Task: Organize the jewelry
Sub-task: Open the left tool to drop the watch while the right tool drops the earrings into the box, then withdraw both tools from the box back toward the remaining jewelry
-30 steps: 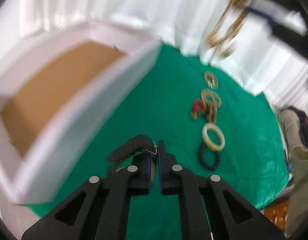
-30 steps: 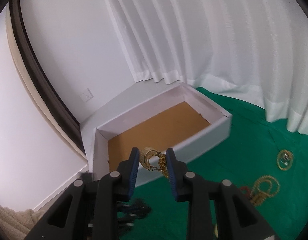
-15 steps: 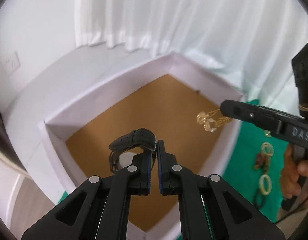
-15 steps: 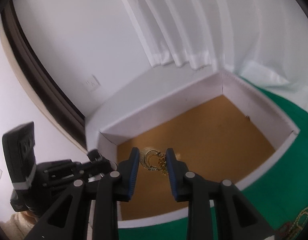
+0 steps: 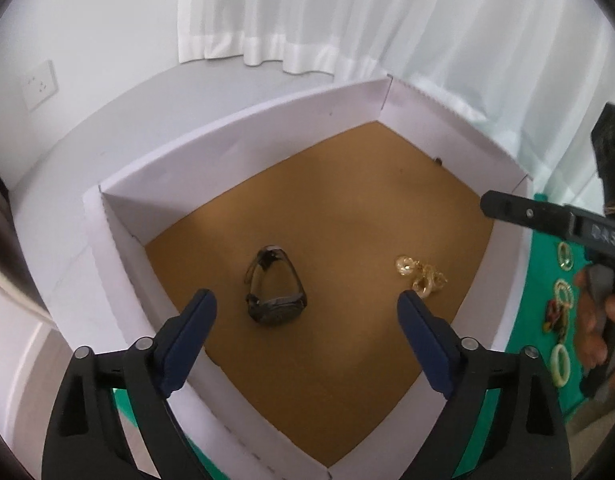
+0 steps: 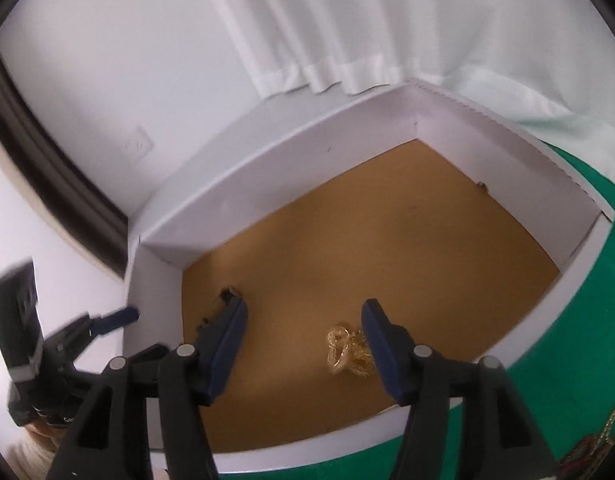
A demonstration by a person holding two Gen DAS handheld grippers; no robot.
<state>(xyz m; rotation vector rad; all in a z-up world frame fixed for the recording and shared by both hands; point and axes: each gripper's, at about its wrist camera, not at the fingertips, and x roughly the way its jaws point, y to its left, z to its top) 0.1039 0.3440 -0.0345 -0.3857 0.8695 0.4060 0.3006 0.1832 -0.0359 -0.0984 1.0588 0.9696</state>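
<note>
1. Your left gripper (image 5: 306, 312): jaws opening, nothing clamped.
2. Black strap wristwatch (image 5: 276, 285), lying free just beyond and between them, on the brown floor of the white cardboard box (image 5: 243, 136).
3. Your right gripper (image 6: 303, 322): jaws opening, empty.
4. Gold chain necklace (image 6: 347, 350), heaped by its right jaw.
5. Remaining bangles (image 5: 562, 334), outside on green cloth (image 5: 543, 264), likely due next.

White curtain (image 5: 347, 20), wall socket (image 5: 39, 84)
</note>
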